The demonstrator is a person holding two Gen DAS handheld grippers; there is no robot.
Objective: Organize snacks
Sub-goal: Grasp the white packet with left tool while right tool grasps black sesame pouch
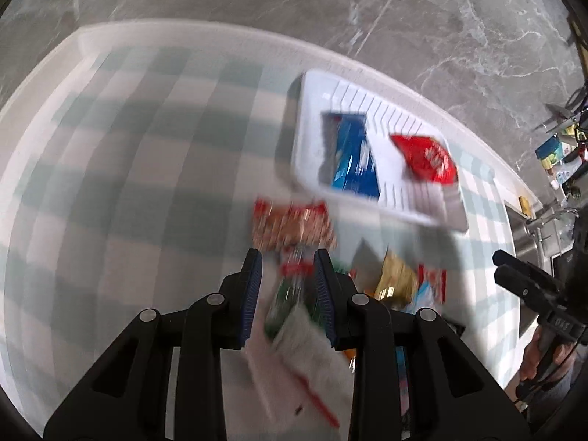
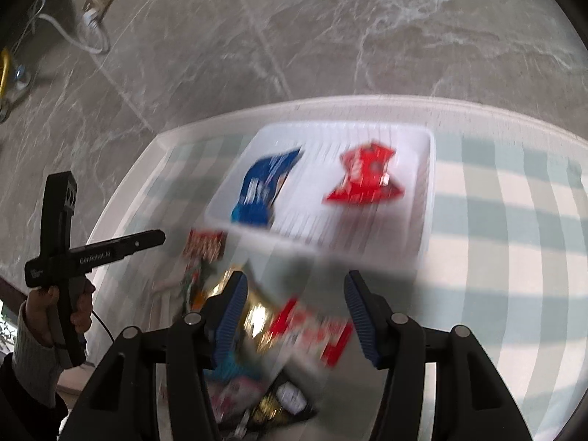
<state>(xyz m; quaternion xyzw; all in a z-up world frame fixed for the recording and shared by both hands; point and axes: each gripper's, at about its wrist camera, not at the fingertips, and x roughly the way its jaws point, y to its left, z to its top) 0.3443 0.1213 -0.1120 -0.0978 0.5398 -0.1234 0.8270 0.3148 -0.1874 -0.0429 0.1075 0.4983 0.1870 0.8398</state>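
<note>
A white slatted basket (image 1: pixel 305 117) (image 2: pixel 426 183) stands on the checked cloth and holds a blue packet (image 1: pixel 354 154) (image 2: pixel 261 191) and a red packet (image 1: pixel 426 158) (image 2: pixel 367 176). My left gripper (image 1: pixel 288 279) is shut on a long green, red and white snack packet (image 1: pixel 294 294), just short of the basket. My right gripper (image 2: pixel 294 294) is open above a loose pile of snacks (image 2: pixel 257 386). A red and white packet (image 2: pixel 312 330) lies under its gap, with the pads off it. Both views are blurred by motion.
The table with its green and white checked cloth (image 1: pixel 110 183) ends at a rounded far edge, with grey marble floor (image 2: pixel 330 36) beyond. A gold packet (image 1: pixel 397 279) lies in the pile. A hand (image 2: pixel 44 305) grips the left tool's handle. A cable and socket (image 2: pixel 92 18) are on the floor.
</note>
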